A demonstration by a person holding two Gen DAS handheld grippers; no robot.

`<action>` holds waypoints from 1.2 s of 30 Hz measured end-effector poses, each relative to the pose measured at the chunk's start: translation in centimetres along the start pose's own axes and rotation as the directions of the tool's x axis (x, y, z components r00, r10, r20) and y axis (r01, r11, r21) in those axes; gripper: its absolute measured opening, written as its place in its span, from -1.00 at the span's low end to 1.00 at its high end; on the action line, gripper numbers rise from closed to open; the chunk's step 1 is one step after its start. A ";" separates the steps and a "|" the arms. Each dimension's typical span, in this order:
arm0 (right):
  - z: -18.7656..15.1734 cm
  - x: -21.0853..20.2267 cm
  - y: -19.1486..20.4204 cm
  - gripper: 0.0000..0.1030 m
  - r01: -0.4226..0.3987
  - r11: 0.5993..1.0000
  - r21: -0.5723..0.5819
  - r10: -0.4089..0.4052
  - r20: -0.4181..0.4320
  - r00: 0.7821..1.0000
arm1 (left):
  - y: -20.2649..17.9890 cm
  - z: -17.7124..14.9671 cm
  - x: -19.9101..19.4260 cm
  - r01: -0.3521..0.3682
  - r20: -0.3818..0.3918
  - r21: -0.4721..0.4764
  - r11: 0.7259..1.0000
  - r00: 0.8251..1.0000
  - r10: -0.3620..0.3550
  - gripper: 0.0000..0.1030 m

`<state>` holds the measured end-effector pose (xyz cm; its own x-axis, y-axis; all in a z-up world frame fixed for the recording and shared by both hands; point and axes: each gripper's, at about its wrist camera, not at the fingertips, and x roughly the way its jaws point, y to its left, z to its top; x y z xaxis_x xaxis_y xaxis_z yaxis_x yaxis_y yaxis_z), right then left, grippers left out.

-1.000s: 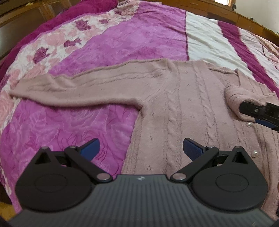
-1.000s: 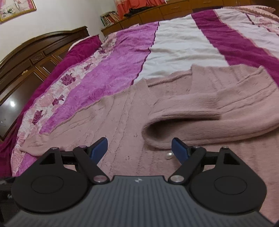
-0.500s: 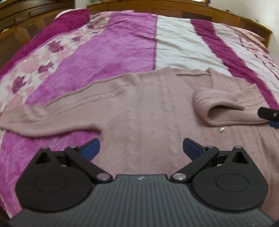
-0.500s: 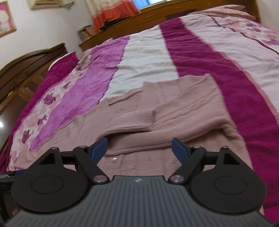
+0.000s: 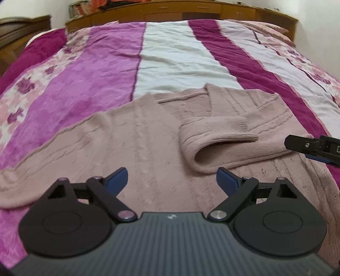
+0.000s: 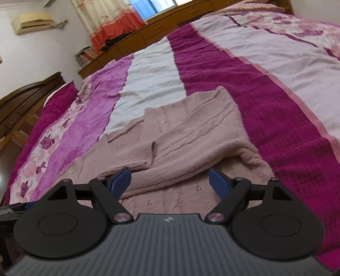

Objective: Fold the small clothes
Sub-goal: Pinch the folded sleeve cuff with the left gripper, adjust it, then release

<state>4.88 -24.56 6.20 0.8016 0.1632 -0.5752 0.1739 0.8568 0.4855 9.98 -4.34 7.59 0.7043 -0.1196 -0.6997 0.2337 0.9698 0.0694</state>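
Bedspread (image 5: 176,61) in broad magenta, white and floral stripes, crinkled and plush, covers the bed; wooden cabinets (image 5: 191,12) and a curtain (image 6: 110,19) stand behind. Spread flat on it lies the sweater (image 5: 144,140), dusty pink cable knit, one ribbed-cuffed sleeve (image 5: 223,148) folded across its body. The left gripper (image 5: 172,180) hovers over the knit, jaws closing on nothing; the right gripper (image 6: 170,180) hangs spread wide, empty, above the sleeve.

Both tongs tipped downward, nothing gripped

The left tongs (image 5: 171,180) are closing with nothing between the blue pads (image 5: 118,180); the right tongs (image 6: 170,180) stand wide, pads apart, also visible at the left view's right edge.
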 end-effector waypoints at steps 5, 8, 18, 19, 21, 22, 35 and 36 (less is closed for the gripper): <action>-0.3 1.4 -1.5 0.64 -0.006 0.996 0.084 0.008 -0.015 1.000 | -2.3 0.9 2.0 0.016 0.004 0.086 0.996 1.000 -0.017 0.58; -0.6 1.9 -2.0 0.64 -0.012 0.995 0.096 0.013 -0.014 1.000 | -3.7 1.4 3.3 0.023 0.002 0.135 0.991 1.000 -0.023 0.58; -1.1 2.5 -2.9 0.64 -0.034 0.993 0.110 0.034 0.009 0.999 | -6.3 2.4 6.2 0.029 0.007 0.216 0.976 0.999 -0.032 0.33; -1.1 2.5 -2.9 0.64 -0.035 0.994 0.105 0.034 0.011 0.999 | -6.3 2.4 6.4 0.034 0.004 0.215 0.976 0.999 -0.036 0.11; -1.2 2.5 -2.9 0.64 -0.036 0.995 0.098 0.035 0.015 0.999 | -6.2 2.5 6.5 0.044 0.005 0.203 0.978 0.999 -0.046 -0.39; -1.3 2.6 -2.9 0.64 -0.037 0.995 0.097 0.036 0.017 0.999 | -6.0 2.7 6.4 0.050 0.009 0.189 0.981 0.999 -0.053 -0.59; -1.6 2.8 -3.1 0.64 -0.033 0.996 0.084 0.031 0.022 0.999 | 0.2 3.7 3.1 -0.001 0.139 -0.095 0.996 0.990 0.014 -0.82; -1.6 2.8 -3.1 0.64 -0.033 0.996 0.083 0.031 0.022 0.999 | 0.7 3.4 3.1 -0.011 0.134 -0.107 0.994 0.991 0.026 -0.82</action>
<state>5.70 -25.94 2.02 0.8192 0.1789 -0.5449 0.1943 0.8074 0.5571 14.58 -4.76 7.85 0.7933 -0.1219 -0.5965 0.1528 0.9883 0.0013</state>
